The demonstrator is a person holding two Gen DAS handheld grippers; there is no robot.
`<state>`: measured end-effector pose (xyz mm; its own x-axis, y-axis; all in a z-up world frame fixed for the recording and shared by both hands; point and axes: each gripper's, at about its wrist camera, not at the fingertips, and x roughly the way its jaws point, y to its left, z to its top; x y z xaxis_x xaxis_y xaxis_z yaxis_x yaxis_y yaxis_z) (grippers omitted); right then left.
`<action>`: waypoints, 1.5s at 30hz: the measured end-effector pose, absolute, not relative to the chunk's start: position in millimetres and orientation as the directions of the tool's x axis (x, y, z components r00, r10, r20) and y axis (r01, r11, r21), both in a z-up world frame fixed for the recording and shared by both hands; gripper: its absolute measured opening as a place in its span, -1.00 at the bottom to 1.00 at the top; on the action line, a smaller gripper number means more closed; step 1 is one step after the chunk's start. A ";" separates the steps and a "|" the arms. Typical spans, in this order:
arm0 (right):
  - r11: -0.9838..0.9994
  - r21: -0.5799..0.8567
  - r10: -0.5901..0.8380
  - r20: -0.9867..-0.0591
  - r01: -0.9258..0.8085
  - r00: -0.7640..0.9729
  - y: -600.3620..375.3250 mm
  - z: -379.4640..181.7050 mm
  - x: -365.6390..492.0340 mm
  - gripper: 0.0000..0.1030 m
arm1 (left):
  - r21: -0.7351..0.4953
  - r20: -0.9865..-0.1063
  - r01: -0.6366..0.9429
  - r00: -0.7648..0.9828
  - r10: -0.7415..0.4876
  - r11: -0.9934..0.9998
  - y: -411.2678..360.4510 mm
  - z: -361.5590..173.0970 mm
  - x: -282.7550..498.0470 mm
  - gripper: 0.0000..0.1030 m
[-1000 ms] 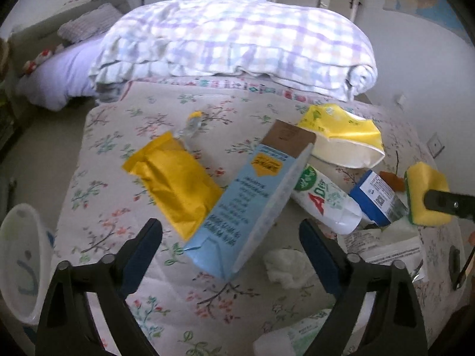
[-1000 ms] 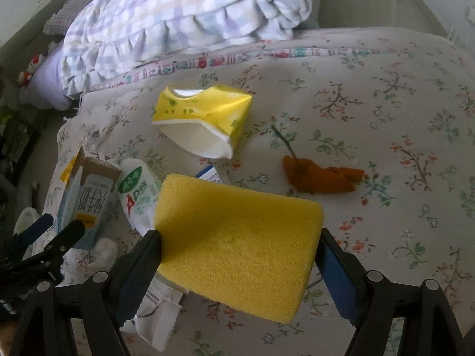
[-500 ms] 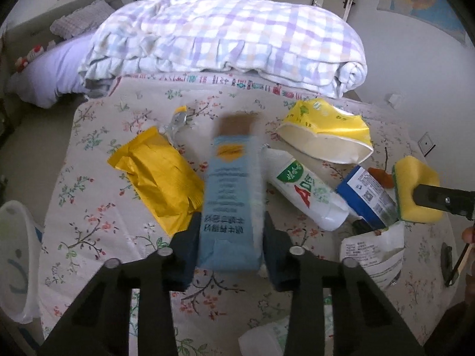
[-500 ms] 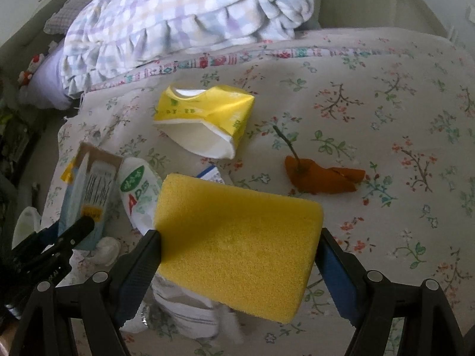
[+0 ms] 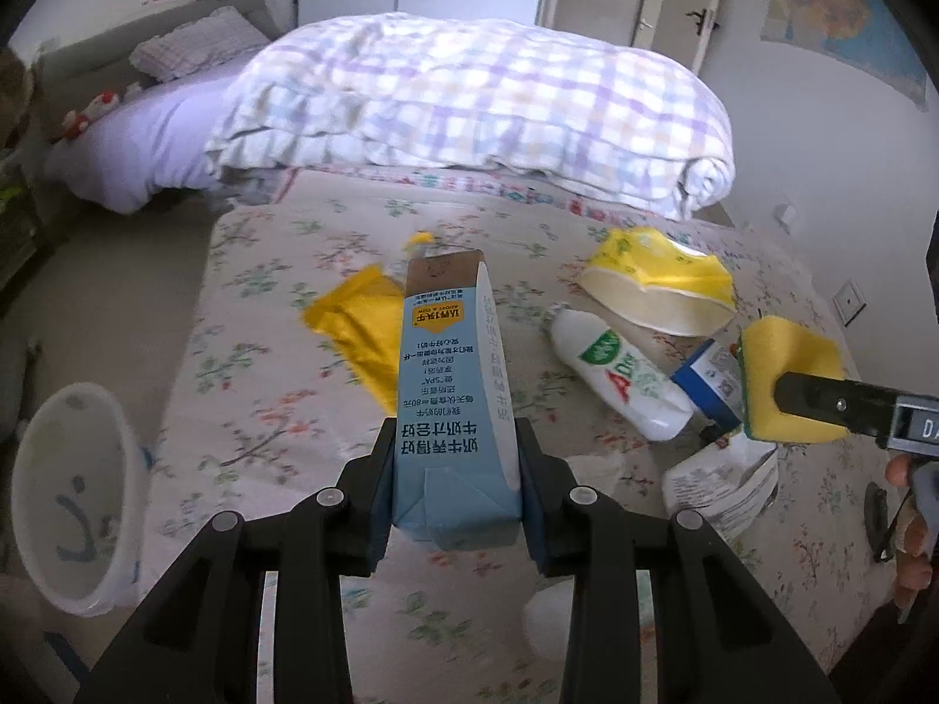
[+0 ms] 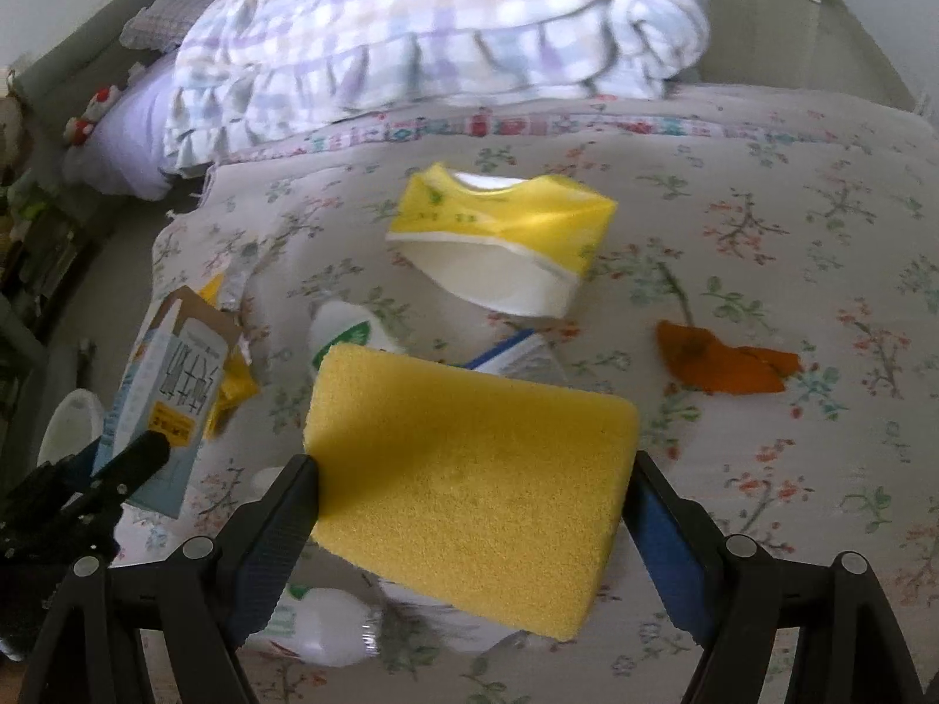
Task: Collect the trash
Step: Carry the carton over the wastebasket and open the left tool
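The left gripper (image 5: pixel 456 472) has closed within the last second on a tall blue milk carton (image 5: pixel 452 405); a second ago its jaws stood wide on either side of the carton, which lay tilted on the bed. Now both pads press the carton's lower end, and it points straight away from the camera, lifted clear of the flowered bedspread (image 5: pixel 281 410). So one piece of trash is picked up and, by the look of it, ready to be carried to the white bin (image 5: pixel 76 498), which stands on the floor to the left of the bed.

The right gripper (image 6: pixel 469 481) is spread wide around a yellow sponge (image 6: pixel 469 463), which fills the gap from pad to pad, just as it did a second ago. Both grippers point steeply down at the bed, the right one near the bed's right side with a person's fingers showing behind it.

Left on the bedspread are a yellow wrapper (image 5: pixel 358 334), a white bottle (image 5: pixel 616 375), a crushed yellow paper bowl (image 5: pixel 657 287), a small blue-and-white box (image 5: pixel 707 375), crumpled paper (image 5: pixel 722 484) and an orange scrap (image 6: pixel 722 361).
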<state>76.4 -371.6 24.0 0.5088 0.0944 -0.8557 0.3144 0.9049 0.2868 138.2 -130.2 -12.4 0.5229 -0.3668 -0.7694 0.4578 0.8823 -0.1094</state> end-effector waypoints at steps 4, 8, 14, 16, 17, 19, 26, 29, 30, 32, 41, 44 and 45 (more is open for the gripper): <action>0.910 0.289 0.104 -0.853 0.298 0.512 -358.1 23.6 80.4 0.66 | -0.111 -0.765 0.420 0.542 -0.347 0.901 -105.0 -7.5 138.7 -0.27; 0.915 0.296 0.121 -0.849 0.273 0.515 -341.2 24.0 84.8 0.66 | -0.114 -0.763 0.389 0.556 -0.331 0.914 -82.5 -4.9 138.4 -0.27; 0.933 0.281 0.130 -0.847 0.226 0.515 -312.8 25.2 90.4 0.66 | -0.114 -0.759 0.339 0.577 -0.302 0.934 -44.3 -2.9 136.5 -0.27; 0.937 0.280 0.140 -0.846 0.207 0.514 -303.2 25.2 92.5 0.66 | -0.115 -0.758 0.321 0.583 -0.291 0.940 -31.9 -2.7 135.8 -0.27; 0.939 0.280 0.143 -0.846 0.200 0.514 -299.7 25.1 93.3 0.66 | -0.115 -0.758 0.308 0.587 -0.284 0.944 -23.9 -2.8 135.4 -0.27; 0.943 0.278 0.149 -0.845 0.182 0.514 -290.6 25.2 95.3 0.66 | -0.115 -0.759 0.285 0.593 -0.269 0.952 -9.1 -3.5 134.4 -0.27; 0.954 0.269 0.170 -0.845 0.129 0.506 -262.3 21.7 99.8 0.66 | -0.116 -0.763 0.188 0.612 -0.209 0.975 51.2 -11.7 130.2 -0.27; 0.959 0.264 0.177 -0.846 0.106 0.503 -250.2 19.5 99.8 0.66 | -0.123 -0.768 0.124 0.616 -0.174 0.985 80.2 -16.6 130.2 -0.27; 0.960 0.262 0.180 -0.846 0.097 0.501 -245.4 18.7 100.2 0.66 | -0.126 -0.770 0.102 0.617 -0.162 0.987 89.4 -18.1 131.3 -0.27; 0.963 0.256 0.181 -0.848 0.087 0.499 -238.5 17.3 99.4 0.66 | -0.137 -0.772 0.056 0.620 -0.142 0.989 107.2 -21.2 133.6 -0.27; 0.973 0.230 0.190 -0.851 0.023 0.490 -206.7 10.9 98.1 0.66 | -0.140 -0.776 -0.005 0.621 -0.107 0.990 134.9 -29.3 141.2 -0.25; 0.970 0.241 0.211 -0.846 -0.001 0.490 -197.6 13.0 94.7 0.66 | -0.140 -0.796 -0.056 0.600 -0.079 0.989 145.0 -30.6 141.1 0.10; 0.970 0.244 0.215 -0.844 -0.005 0.492 -194.6 14.3 94.3 0.66 | -0.151 -0.795 -0.077 0.602 -0.075 0.986 149.9 -30.2 139.2 0.31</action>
<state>94.3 -194.6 14.3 0.4919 0.2148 -0.8438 -0.0047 0.9697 0.2441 139.2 149.9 -30.2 0.6022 -0.0746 -0.7949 -0.0769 0.9856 -0.1507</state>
